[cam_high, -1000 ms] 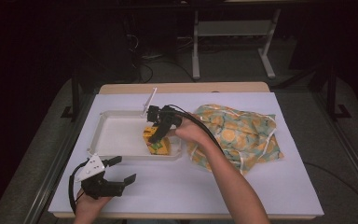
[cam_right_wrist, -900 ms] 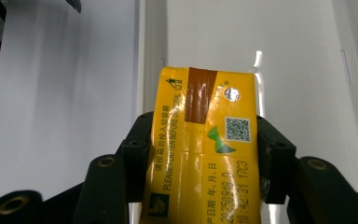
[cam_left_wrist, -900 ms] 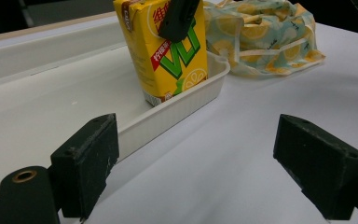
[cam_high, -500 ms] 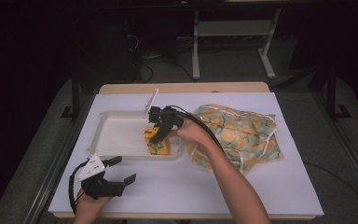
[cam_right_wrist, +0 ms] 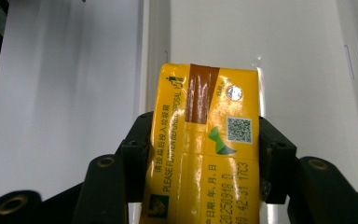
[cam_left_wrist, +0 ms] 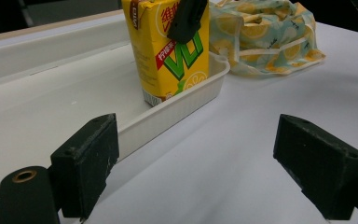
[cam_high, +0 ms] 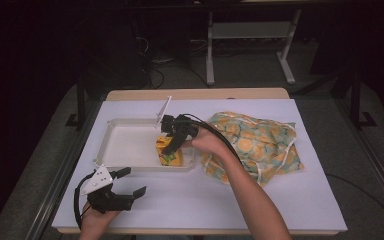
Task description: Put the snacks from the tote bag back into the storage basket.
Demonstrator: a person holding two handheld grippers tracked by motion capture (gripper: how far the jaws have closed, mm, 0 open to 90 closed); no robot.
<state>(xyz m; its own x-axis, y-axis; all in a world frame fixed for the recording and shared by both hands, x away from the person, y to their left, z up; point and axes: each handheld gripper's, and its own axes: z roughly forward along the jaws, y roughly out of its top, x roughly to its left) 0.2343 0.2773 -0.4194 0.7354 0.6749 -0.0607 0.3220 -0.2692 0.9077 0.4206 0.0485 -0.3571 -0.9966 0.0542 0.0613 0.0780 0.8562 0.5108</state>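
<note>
Nothing has shifted vs a sec ago: right gripper (cam_high: 169, 146) stays clamped on the juice carton (cam_high: 169, 152), pads on both sides, carton upright in the tray (cam_high: 125, 145) at its near right corner. Prob. a placing step w/ release not yet done. Left gripper (cam_high: 130, 184) idles on the table (cam_high: 190, 200), jaws wide, empty. Fabric bag (cam_high: 260, 145) lies just right of tray. Carton's base is hidden from above, so can't tell if it's fully seated.

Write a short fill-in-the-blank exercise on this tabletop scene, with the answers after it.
1. The right gripper is shut on a yellow ____.
2. The drink carton stands upright in the white ____.
3. The left gripper rests on the table with its jaws ____.
4. Right of the tray lies a lemon-print ____.

Answers: drink carton; tray; open; bag
</note>
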